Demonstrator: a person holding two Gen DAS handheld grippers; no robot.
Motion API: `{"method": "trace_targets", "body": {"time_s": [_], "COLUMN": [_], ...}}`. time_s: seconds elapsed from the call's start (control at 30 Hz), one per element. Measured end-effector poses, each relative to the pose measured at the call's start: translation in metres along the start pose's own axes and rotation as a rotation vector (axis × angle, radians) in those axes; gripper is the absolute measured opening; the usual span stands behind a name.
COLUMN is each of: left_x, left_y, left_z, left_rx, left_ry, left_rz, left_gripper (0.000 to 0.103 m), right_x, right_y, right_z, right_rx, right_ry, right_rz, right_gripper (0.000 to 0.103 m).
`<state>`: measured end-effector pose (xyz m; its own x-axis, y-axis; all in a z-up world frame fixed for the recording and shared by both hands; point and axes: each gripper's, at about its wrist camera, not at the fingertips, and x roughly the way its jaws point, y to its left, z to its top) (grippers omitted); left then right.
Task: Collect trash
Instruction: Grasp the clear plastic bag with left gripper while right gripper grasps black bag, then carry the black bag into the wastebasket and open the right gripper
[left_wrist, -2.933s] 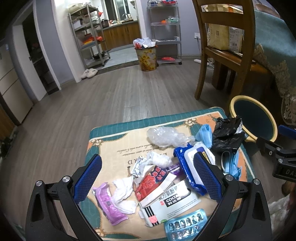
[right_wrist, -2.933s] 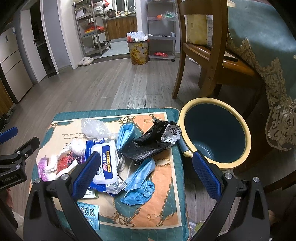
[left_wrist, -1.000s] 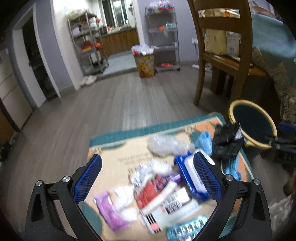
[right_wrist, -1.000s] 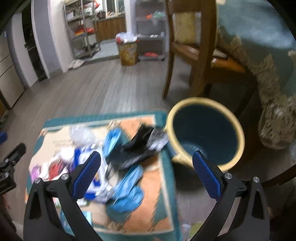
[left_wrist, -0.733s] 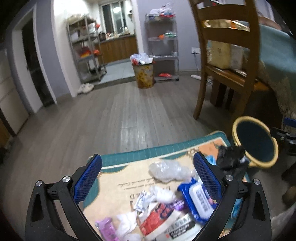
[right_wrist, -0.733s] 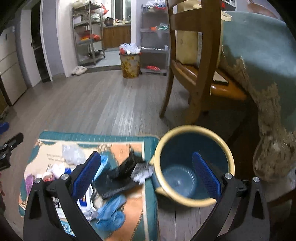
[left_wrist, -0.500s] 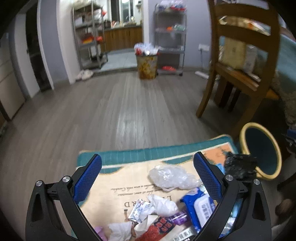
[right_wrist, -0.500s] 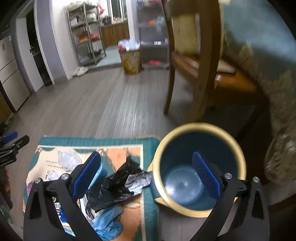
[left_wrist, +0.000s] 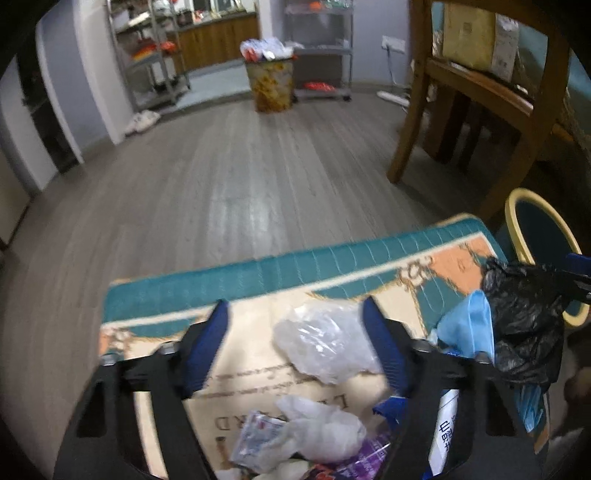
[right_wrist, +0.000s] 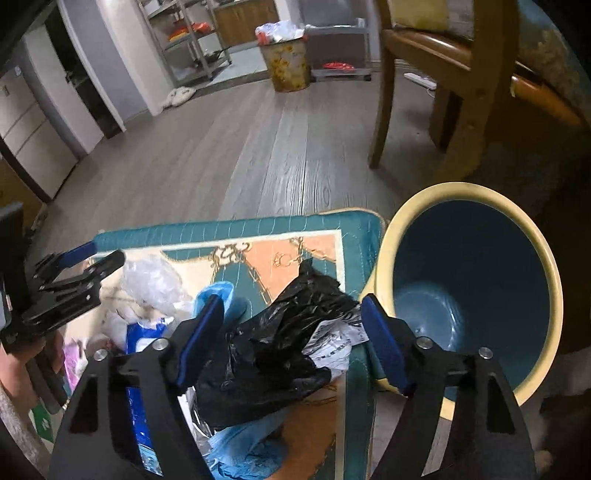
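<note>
Trash lies on a teal and orange cushioned stool. My left gripper is open, its fingers either side of a crumpled clear plastic bag; a white tissue wad lies nearer. My right gripper is open around a crumpled black plastic bag at the stool's right edge. The black bag also shows in the left wrist view. A blue glove and a wipes pack lie beside it. A yellow-rimmed blue bin stands right of the stool.
A wooden chair stands behind the bin, beside a cloth-covered table. A full patterned waste bin and metal shelves stand far back across the grey wood floor. The left gripper shows in the right wrist view.
Both grippers have dropped and moved forward onto the pile. The left now brackets the clear bag and the right brackets the black bag. Both have narrowed.
</note>
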<state>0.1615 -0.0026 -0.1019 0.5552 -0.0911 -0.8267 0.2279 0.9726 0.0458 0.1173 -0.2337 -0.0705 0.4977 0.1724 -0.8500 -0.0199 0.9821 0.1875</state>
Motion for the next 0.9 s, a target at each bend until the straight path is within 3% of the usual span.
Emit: {"method": "trace_targets", "body": {"time_s": [0.13,0.2,0.37,0.57,0.9], "left_x": [0.017,0.019,0.014,-0.003,-0.077], "left_y": [-0.006,-0.011,-0.017,-0.02,-0.013], "left_z": [-0.007,-0.011,-0.014,-0.017,0.002], "left_rx": [0.004,0.034,0.052,0.089,0.078], "left_ry": [0.055,0.073,0.087,0.048,-0.151], "left_rz": [-0.041,-0.046,-0.067,-0.042,0.031], "left_gripper": [0.049,0.039,0.025,0.015,0.014], "right_x": [0.015,0.019,0.018,0.007,-0.046], "right_y": [0.004,0.005,0.001,-0.003,-0.005], "right_z": [-0.005,-0.008,-0.008,-0.004,0.01], "right_rx": [-0.027,-0.033,-0.025,-0.008,0.002], "right_ry": [0.048,0.063,0.065,0.037,-0.124], "right_rz": [-0.03,-0.038,-0.029,-0.008,0.028], "right_gripper": [0.052,0.037,0.012,0.01,0.01]}}
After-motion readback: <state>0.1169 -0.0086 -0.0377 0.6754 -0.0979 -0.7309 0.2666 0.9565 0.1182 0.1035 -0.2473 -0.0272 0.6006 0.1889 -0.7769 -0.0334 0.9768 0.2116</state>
